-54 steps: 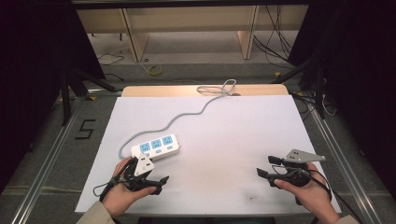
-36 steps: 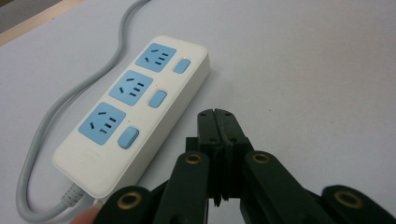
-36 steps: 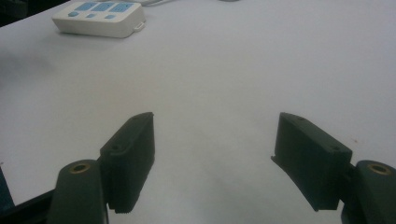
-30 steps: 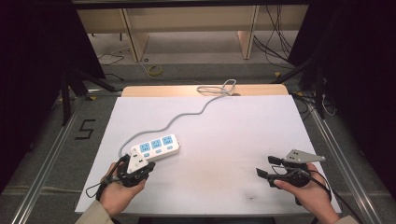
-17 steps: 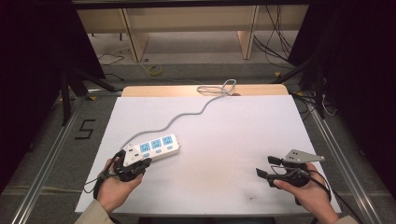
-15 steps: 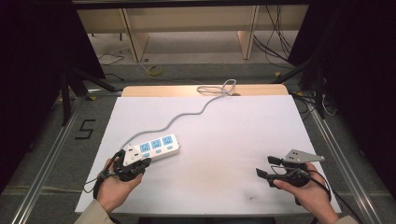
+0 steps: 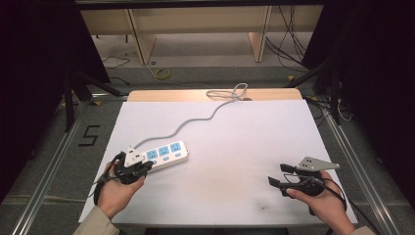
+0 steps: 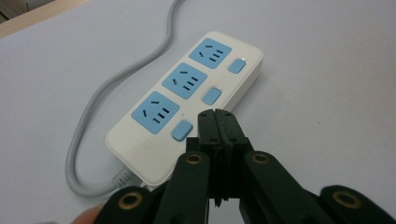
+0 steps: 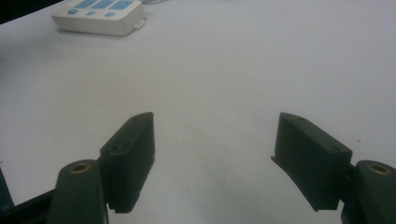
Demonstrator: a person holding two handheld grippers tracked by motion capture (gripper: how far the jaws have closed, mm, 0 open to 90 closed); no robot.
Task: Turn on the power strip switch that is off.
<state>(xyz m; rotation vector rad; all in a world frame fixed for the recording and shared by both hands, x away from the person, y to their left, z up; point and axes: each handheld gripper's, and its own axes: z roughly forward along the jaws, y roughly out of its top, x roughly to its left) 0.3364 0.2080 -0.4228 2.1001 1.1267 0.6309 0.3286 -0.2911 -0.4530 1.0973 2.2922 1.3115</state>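
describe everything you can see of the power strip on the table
The power strip is a white, smooth plastic-looking bar with rounded corners, lying flat, face up, on the white table, near its left front. It carries three blue sockets in a row, each with a small blue button beside it. A grey cable leaves its near end and snakes to the table's far edge. The left gripper, jaws closed, sits just above the near end, by the nearest button; contact is unclear.
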